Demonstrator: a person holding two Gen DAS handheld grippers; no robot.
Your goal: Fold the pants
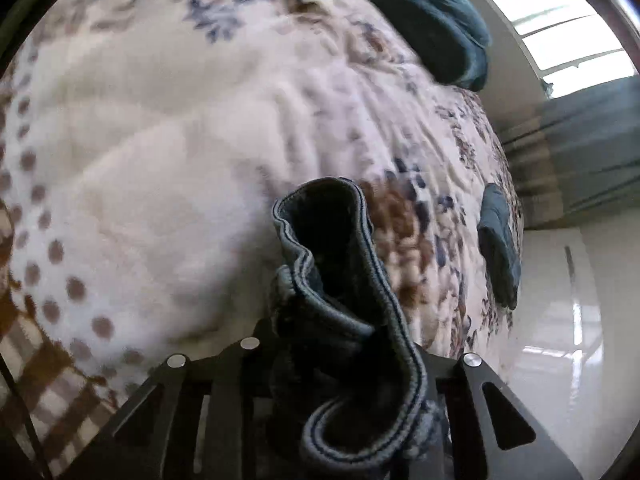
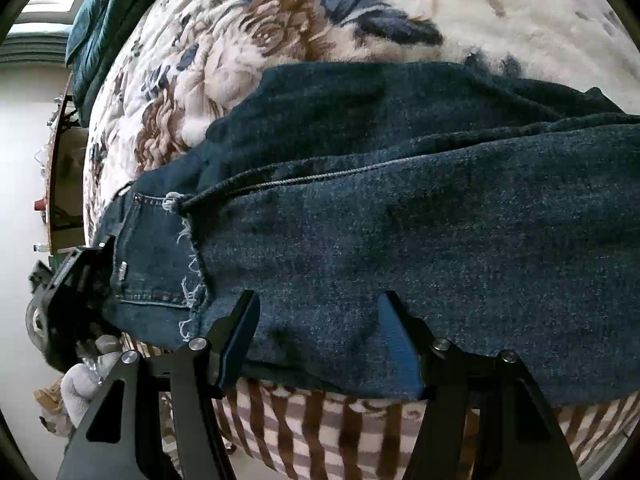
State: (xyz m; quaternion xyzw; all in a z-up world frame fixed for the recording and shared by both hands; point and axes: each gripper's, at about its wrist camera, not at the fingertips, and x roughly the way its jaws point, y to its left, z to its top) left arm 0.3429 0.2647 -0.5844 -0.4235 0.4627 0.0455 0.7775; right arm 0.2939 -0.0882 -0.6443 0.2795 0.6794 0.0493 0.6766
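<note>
Bunched pants (image 1: 340,320) hem between left jaws, above blanket (image 1: 160,160)

Your left gripper's (image 1: 352,364) fingertips are buried under the bunched denim hem (image 1: 340,280) — you can't see the pads — while the pants (image 2: 400,200) run off the right wrist view's right edge, and the blanket (image 1: 160,140) smears into motion blur in the left view

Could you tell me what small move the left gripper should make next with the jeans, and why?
Probably carry the clamped hem across toward the waistband end. The left gripper is shut on a bunched fold of the jeans, lifted off the blanket, while the right gripper hangs open over the flat denim near the edge.
</note>
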